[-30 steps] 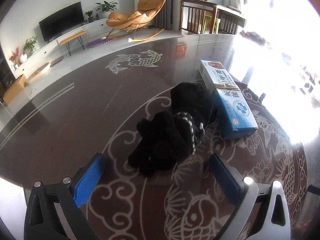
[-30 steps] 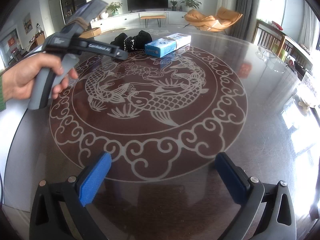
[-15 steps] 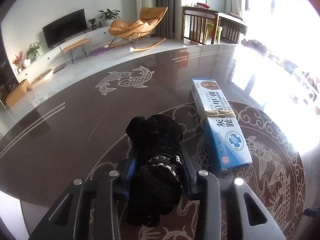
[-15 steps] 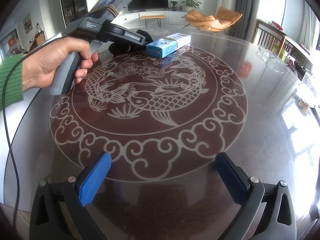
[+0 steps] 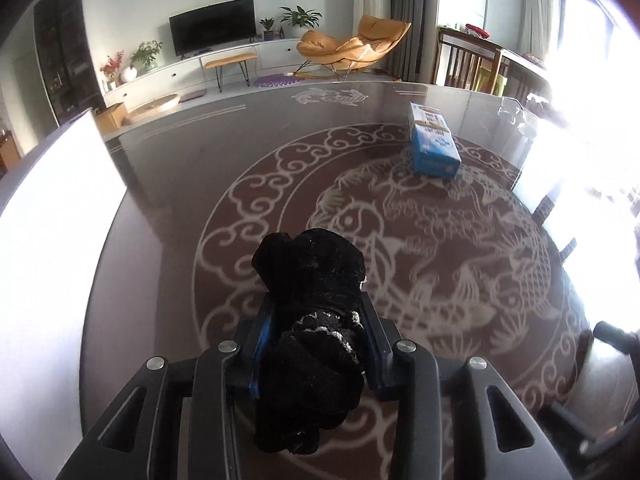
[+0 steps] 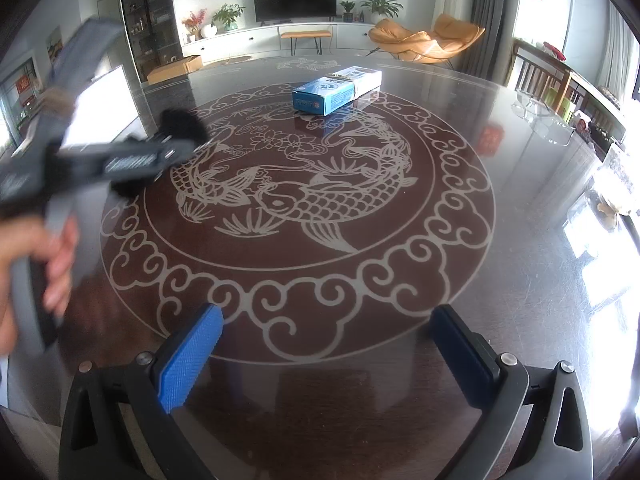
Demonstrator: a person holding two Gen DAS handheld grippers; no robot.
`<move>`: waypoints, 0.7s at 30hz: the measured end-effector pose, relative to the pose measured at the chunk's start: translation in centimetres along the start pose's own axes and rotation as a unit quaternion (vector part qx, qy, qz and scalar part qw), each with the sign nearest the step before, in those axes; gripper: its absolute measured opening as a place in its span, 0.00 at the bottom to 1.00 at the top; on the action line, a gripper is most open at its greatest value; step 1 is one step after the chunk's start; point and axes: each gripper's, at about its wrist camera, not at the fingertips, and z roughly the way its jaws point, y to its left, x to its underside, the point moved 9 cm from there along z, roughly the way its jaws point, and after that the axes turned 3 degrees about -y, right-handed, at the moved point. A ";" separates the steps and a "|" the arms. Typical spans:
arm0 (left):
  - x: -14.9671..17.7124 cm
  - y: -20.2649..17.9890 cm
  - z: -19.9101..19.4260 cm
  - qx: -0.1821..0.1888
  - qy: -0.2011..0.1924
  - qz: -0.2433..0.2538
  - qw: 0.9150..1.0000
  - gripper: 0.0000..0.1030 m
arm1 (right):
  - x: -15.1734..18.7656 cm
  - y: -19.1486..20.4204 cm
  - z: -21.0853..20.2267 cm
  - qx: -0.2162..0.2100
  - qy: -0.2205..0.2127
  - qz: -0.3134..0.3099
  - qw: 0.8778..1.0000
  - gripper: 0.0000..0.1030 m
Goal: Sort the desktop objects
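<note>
My left gripper is shut on a black fluffy bundle of cloth with a pale trim, held above the dark round table. In the right wrist view that gripper is blurred at the left, a hand around its handle, the black bundle sticking out of its tip. A blue and white box lies far across the table, and is also the box in the right wrist view. My right gripper stands open over the near table edge, nothing between its fingers.
A white board stands along the table's left edge. The table carries a pale fish and cloud pattern. Beyond it are a TV cabinet, an orange lounge chair and wooden chairs at the right.
The left gripper closed on the black bundle next to the box, then lifted it and carried it toward the table's left side, away from the box. The right gripper stayed still.
</note>
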 end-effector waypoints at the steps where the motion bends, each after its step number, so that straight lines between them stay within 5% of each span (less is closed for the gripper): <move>1: 0.9 0.3 -0.7 -0.002 -0.001 -0.001 1.000 0.37 | 0.0 0.0 0.0 0.000 0.000 0.000 1.000 1.00; 9: 3.4 0.8 -2.7 0.001 -0.001 -0.004 1.000 0.37 | 0.1 0.0 -0.1 -0.003 -0.001 0.000 1.000 1.00; 11: 3.3 0.8 -2.7 0.001 -0.001 -0.004 1.000 0.37 | -1.1 0.3 0.5 -0.031 -0.006 -0.001 1.000 1.00; 16: 3.4 0.8 -2.7 -0.001 -0.001 -0.003 1.000 0.37 | -9.0 0.3 4.6 -0.085 0.000 0.067 0.994 1.00; 19: 3.5 0.6 -2.8 -0.001 -0.001 -0.003 1.000 0.37 | -15.2 -0.3 7.7 -0.066 -0.013 0.094 0.993 1.00; 21: 3.5 0.6 -2.8 -0.002 -0.001 -0.002 1.000 0.38 | -17.7 -0.3 10.9 -0.046 0.018 0.097 0.994 1.00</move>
